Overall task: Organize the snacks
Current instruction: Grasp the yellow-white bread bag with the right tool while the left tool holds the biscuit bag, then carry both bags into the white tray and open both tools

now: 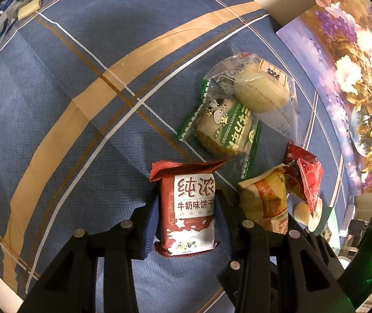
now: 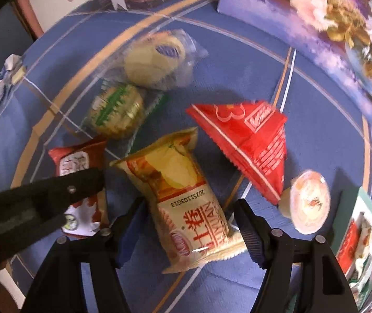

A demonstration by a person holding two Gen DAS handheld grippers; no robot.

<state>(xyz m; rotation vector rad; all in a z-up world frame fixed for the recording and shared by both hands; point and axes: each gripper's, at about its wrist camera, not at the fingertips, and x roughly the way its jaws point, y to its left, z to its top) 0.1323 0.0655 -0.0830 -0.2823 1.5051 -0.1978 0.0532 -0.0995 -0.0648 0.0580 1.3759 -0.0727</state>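
Note:
My left gripper [image 1: 187,198] is shut on a red-brown milk biscuit packet [image 1: 191,216], with a pad pressed on each long side. In the right wrist view that packet [image 2: 78,161] shows under the left gripper's black finger [image 2: 81,185]. My right gripper [image 2: 189,203] points down, its fingers astride a yellow snack packet [image 2: 175,180] with small gaps either side. Beyond lie a green-wrapped cookie [image 2: 115,112], a clear-wrapped pastry [image 2: 154,60], a red triangular packet [image 2: 253,143] and a small jelly cup [image 2: 308,203].
Everything lies on a blue plaid cloth [image 1: 81,104]. A flat floral-printed box [image 2: 329,26] borders the far right. Crumpled wrappers [image 1: 0,20] sit at the far left edge. A green-edged carton holding packets [image 2: 360,237] stands at the right.

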